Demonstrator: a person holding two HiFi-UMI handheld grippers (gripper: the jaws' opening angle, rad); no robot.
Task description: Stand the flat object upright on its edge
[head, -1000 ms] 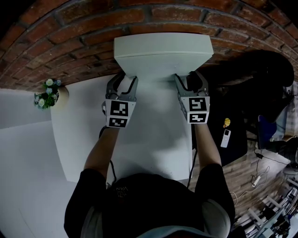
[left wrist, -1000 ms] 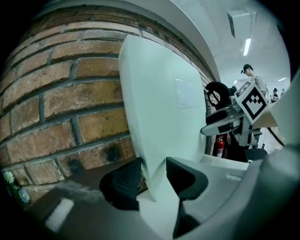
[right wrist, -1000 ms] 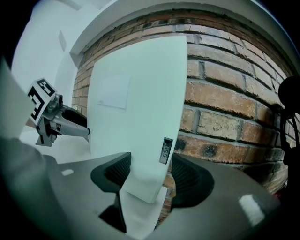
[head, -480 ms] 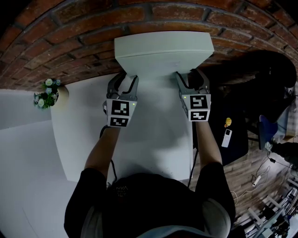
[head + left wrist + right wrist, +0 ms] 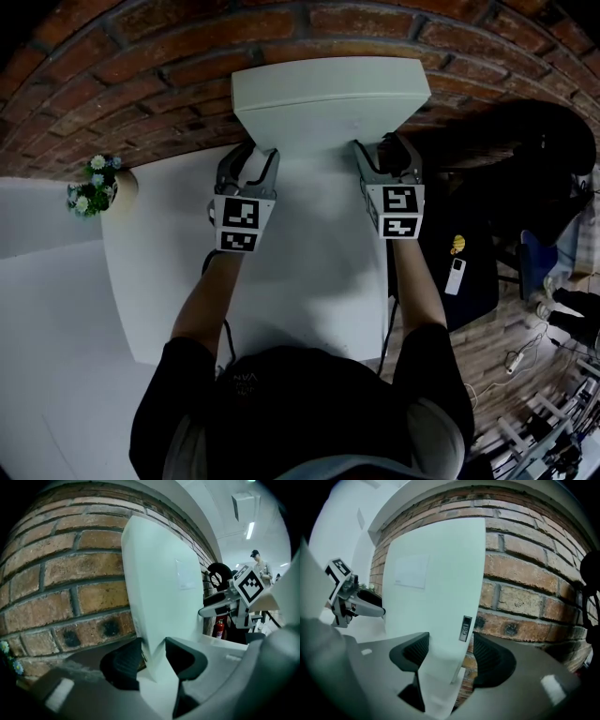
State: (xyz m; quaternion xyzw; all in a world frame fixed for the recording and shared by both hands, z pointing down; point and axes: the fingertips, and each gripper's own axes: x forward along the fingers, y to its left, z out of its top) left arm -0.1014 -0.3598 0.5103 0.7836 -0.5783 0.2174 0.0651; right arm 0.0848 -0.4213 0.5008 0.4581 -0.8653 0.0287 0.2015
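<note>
The left gripper (image 5: 253,157) clamps the flat object (image 5: 328,98) at its bottom edge; the right gripper (image 5: 382,152) straddles it, jaws just opening, not pressing. The flat object stands on edge just before the brick wall (image 5: 141,75). Risk: a one-sided release may let it topple away from the wall.

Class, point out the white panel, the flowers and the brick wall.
white panel (image 5: 328,98), head view, middle of its white surface
flowers (image 5: 92,190), head view, centre of the bunch
brick wall (image 5: 141,61), head view, a brick upper left

Flowers (image 5: 94,186) stand at the white table's (image 5: 309,281) corner, near the brick wall (image 5: 141,84).
</note>
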